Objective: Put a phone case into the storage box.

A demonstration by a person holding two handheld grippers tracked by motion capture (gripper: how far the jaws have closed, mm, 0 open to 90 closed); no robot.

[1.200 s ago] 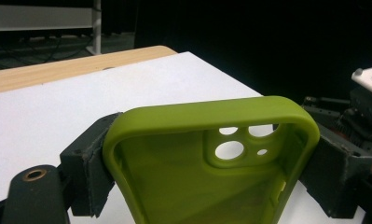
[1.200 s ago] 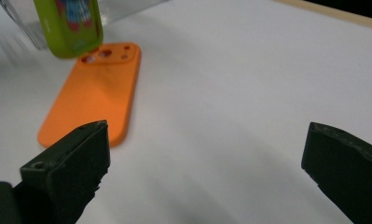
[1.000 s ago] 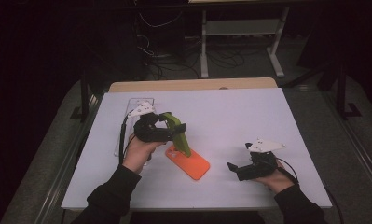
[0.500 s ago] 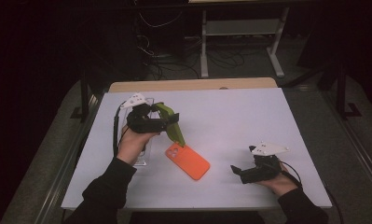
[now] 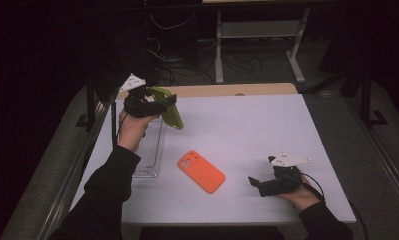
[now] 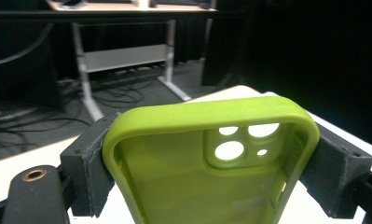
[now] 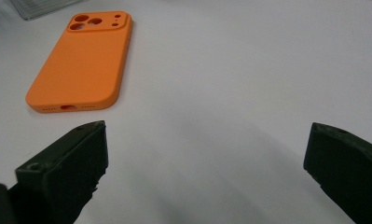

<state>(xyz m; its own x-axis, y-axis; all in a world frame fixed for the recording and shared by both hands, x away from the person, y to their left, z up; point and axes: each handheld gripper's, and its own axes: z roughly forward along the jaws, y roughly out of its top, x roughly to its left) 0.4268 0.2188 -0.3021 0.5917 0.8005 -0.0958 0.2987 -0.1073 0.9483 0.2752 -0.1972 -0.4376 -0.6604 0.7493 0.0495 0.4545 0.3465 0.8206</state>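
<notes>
- left gripper (image 5: 168,102): raised above the table's far left corner, jaws clamped on both long edges of the green case (image 5: 168,106); in the left gripper view the case (image 6: 207,158) sits between the jaws, hollow side and camera cut-out toward the lens.
- right gripper (image 5: 257,183): low over the near right of the table (image 5: 267,125), jaws spread wide with nothing between them; in the right gripper view bare tabletop (image 7: 230,70) lies between the jaws.
- orange case (image 5: 201,171): flat on the table, back up, between the two grippers and apart from both; in the right gripper view it (image 7: 81,63) lies ahead and to the left of the jaws.
- clear tray (image 5: 150,150): on the left edge of the table, partly under the left forearm, just beside the orange case.
- behind the table: a desk frame (image 5: 257,35) and loose cables on a dark floor.
</notes>
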